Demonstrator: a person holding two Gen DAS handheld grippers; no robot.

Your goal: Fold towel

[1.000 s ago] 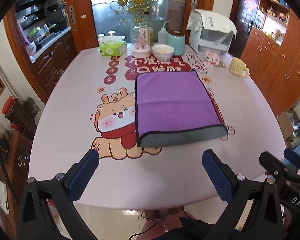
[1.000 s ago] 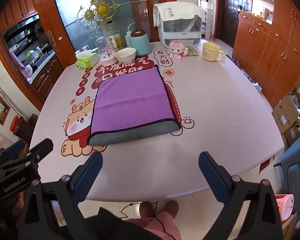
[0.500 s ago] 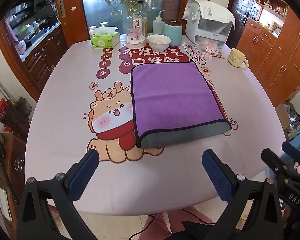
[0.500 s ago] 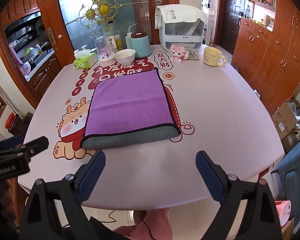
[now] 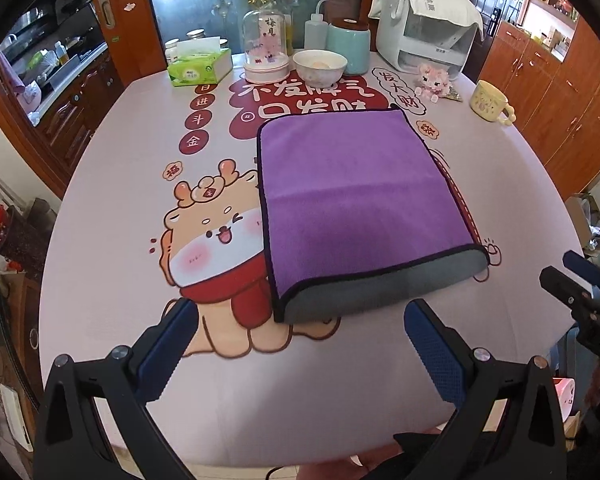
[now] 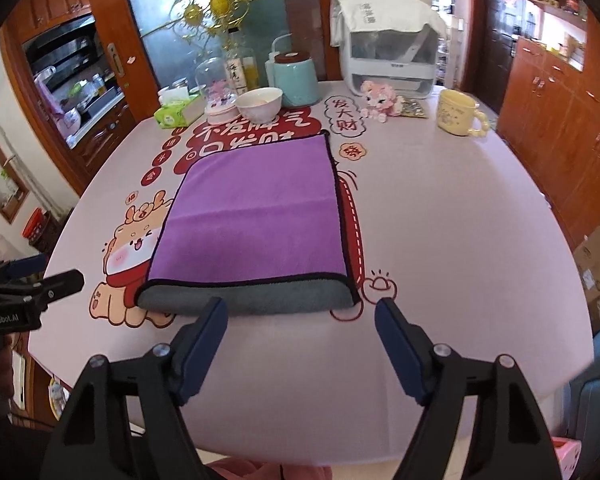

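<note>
A dining room with reddish wooden cabinets and a glazed door surrounds a round table (image 5: pixel 112 184) covered in a pale pink cloth printed with a cartoon deer (image 5: pixel 216 236) and red Chinese lettering. Taking the purple towel (image 5: pixel 352 196) as the landmark: it lies flat near the middle of the table, already folded over once, with its purple face up and the grey underside showing as a rounded fold along the near edge. Its left edge overlaps the deer print.

Beyond the towel's far right corner stands a white appliance (image 5: pixel 424 28) with a cloth draped over its top. Straight behind the towel are a mint-green canister (image 5: pixel 349 50) with a brown lid, a glass dome ornament (image 5: pixel 266 50) and a white bowl (image 5: pixel 319 66). A green tissue box (image 5: pixel 200 67) sits off the far left corner. To the far right are a small pink plush toy (image 5: pixel 434 80) and a pale yellow mug (image 5: pixel 490 102).

The left gripper (image 5: pixel 298 346) hovers above the table just short of the towel's near grey fold, its blue-padded fingers spread wide and holding nothing. The right gripper (image 6: pixel 300 344) hangs at the same near edge, toward the towel's right half, jaws likewise parted and empty; its left finger (image 6: pixel 206 344) overlaps the grey fold in view, though contact cannot be told.
</note>
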